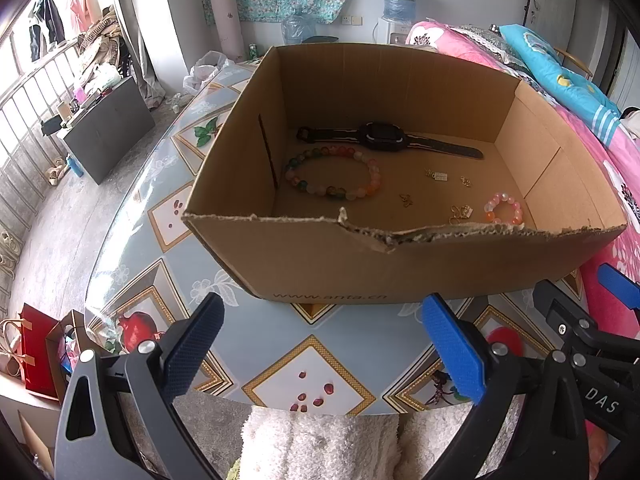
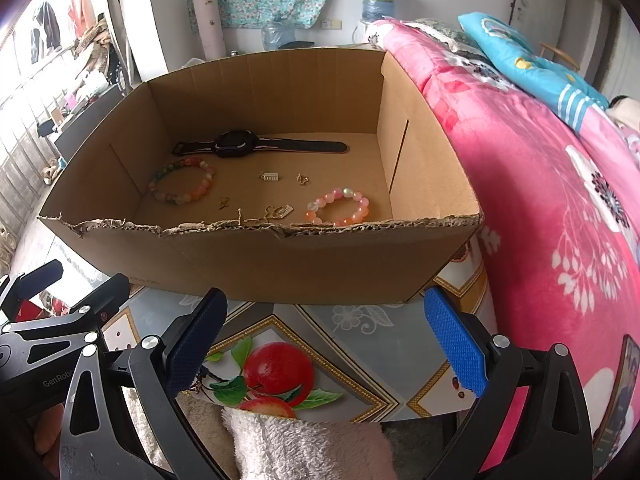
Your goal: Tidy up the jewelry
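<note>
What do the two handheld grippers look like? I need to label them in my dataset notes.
Both match: the left gripper and right gripper have black metal clamp-style arms with silver rivets, and each finger carries a blue pad with a fine knurled texture. White lettering marks the black bodies, "GenRobo" showing partly in the right wrist view. Fluffy white fabric lies beneath them.

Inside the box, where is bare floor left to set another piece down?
Bare floor lies behind the watch along the back wall, and right of its strap toward the box right wall. Crowded: the front, with the pink bracelet, charms and green bracelet.
</note>
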The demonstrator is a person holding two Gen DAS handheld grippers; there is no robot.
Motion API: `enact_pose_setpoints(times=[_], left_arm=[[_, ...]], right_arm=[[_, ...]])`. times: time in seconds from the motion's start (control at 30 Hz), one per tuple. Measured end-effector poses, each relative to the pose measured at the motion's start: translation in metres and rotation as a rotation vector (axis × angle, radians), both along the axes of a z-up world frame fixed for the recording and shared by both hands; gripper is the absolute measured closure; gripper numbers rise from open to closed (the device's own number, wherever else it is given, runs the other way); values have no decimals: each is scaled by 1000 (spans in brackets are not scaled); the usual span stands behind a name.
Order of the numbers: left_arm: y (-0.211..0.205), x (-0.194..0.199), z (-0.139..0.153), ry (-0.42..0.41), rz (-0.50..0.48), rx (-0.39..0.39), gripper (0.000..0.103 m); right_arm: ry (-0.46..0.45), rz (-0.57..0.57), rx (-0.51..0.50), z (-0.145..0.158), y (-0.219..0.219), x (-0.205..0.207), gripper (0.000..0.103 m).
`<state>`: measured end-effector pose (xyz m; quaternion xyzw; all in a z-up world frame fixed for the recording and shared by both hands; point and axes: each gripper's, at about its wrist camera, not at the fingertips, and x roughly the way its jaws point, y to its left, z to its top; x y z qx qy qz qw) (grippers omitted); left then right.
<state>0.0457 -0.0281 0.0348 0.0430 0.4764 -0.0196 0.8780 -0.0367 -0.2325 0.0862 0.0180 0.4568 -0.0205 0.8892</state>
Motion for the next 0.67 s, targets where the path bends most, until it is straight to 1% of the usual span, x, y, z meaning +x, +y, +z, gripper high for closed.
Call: enact_pose_setpoints(times=[0.67], left_arm=[[0,1,0,5,-1,0,6]], right_arm=[[3,0,1,0,-1,0,8]])
